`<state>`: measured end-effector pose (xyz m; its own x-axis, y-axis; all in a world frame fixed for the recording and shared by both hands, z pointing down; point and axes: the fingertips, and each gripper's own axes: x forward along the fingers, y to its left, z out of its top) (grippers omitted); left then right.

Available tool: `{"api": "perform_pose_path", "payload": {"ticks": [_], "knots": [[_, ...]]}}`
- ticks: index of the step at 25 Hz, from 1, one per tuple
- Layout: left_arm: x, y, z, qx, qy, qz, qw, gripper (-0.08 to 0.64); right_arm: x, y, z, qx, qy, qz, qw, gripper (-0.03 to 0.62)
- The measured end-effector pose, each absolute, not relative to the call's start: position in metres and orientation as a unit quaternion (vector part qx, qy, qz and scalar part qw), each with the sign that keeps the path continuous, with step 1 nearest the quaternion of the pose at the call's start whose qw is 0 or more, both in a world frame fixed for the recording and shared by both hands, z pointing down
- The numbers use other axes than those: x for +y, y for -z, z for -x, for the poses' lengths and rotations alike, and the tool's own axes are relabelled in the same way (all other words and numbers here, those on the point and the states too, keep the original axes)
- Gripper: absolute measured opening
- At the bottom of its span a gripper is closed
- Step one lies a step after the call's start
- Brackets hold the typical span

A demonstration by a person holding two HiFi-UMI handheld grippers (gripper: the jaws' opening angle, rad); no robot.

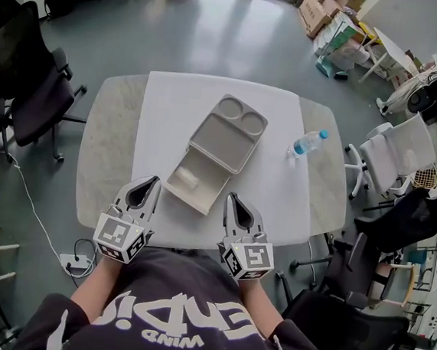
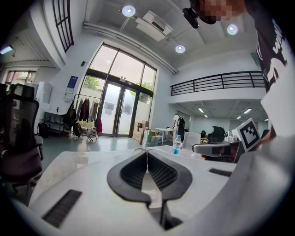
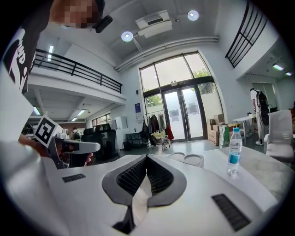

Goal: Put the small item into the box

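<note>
A beige box (image 1: 201, 194) lies open in the middle of the table, its compartmented lid (image 1: 229, 131) folded back away from me. A small pale item (image 1: 187, 178) rests inside the box's base. My left gripper (image 1: 153, 182) sits at the near table edge just left of the box, shut and empty. My right gripper (image 1: 230, 200) sits just right of the box, also shut with nothing held. In the left gripper view the jaws (image 2: 147, 153) meet at the tip; in the right gripper view (image 3: 146, 158) they do too, with the lid (image 3: 186, 159) beyond.
A water bottle (image 1: 307, 143) lies on the table's right side and shows in both gripper views (image 3: 234, 150) (image 2: 177, 144). A white mat (image 1: 163, 111) covers the table's middle. Office chairs (image 1: 27, 83) stand left, more chairs (image 1: 398, 149) right.
</note>
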<state>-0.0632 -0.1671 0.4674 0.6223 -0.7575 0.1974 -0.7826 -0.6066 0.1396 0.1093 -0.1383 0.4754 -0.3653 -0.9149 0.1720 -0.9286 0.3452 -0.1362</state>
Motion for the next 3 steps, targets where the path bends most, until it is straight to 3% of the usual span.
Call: {"api": "perform_pose_path", "payload": {"ticks": [3], "knots": [[-0.1670, -0.4650, 0.0623, -0.430, -0.059, -0.894, 0.106, 0.012, -0.1381, -0.4735, -0.1085, -0.821, -0.105, -0.561, 0.034, 0.023]]}}
